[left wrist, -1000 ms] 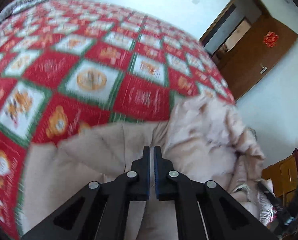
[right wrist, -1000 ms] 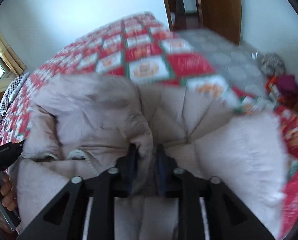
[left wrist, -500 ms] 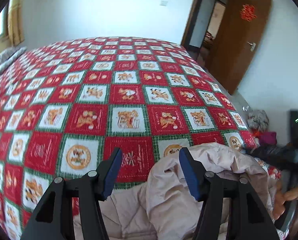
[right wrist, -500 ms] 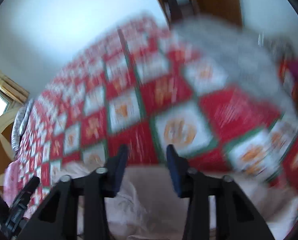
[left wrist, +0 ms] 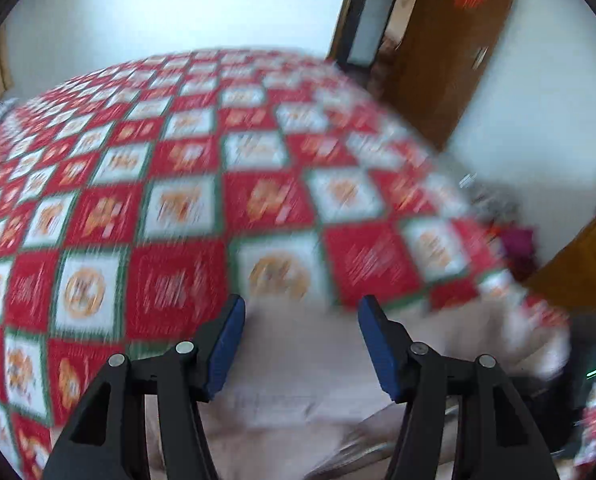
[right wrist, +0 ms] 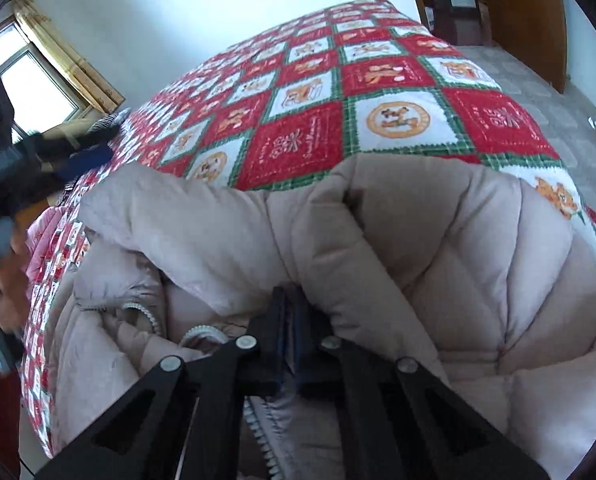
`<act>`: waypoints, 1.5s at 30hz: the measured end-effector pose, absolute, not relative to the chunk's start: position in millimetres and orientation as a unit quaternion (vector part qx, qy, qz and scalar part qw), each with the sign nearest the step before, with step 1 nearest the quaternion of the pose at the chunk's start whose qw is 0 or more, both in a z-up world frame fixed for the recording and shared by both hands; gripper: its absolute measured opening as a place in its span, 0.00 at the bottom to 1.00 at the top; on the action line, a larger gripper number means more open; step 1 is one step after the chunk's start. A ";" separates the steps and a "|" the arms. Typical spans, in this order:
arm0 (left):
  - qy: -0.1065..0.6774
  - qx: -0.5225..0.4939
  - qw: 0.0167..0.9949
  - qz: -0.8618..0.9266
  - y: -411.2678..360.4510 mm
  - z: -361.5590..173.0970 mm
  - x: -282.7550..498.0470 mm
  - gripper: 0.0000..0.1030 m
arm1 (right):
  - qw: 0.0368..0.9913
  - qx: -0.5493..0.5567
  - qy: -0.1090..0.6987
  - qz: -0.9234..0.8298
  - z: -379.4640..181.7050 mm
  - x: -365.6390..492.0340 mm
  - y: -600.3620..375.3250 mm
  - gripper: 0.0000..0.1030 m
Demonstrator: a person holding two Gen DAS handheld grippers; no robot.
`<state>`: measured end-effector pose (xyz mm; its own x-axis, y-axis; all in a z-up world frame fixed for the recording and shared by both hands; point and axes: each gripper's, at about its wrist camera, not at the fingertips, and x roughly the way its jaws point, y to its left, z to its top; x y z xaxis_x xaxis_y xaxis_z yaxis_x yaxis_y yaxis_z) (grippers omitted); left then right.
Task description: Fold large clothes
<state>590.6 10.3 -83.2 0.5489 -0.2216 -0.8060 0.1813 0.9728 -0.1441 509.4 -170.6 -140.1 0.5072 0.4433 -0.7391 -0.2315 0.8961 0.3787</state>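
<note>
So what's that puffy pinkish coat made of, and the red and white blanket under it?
The coat looks like a padded down-style jacket: smooth, matte beige-pink woven shell, stitched into puffy panels, with a toothed zipper. The filling is hidden. The bedspread looks like printed, quilted cotton-type cloth: flat, dull, red and white squares with green borders. Exact fibres can't be told.

Bedspread (right wrist: 298, 148): broad bare stretch beyond puffy coat (right wrist: 437, 248). Coat bulk fills near edge. Left gripper (right wrist: 58, 160) at left.
</note>
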 end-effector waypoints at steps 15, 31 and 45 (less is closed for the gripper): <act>0.424 0.022 0.903 -0.072 16.3 -147.7 550.3 0.59 | 0.918 0.048 0.362 0.151 -74.9 505.6 -147.2 0.31; 0.416 0.064 0.905 -0.054 3.3 -149.3 550.3 0.60 | 0.899 -0.112 0.416 0.072 -143.1 534.2 -104.0 0.51; 0.351 -0.064 0.924 -0.137 100.7 -50.6 405.7 0.62 | 0.956 -0.060 0.272 0.094 -15.8 333.1 -167.6 0.68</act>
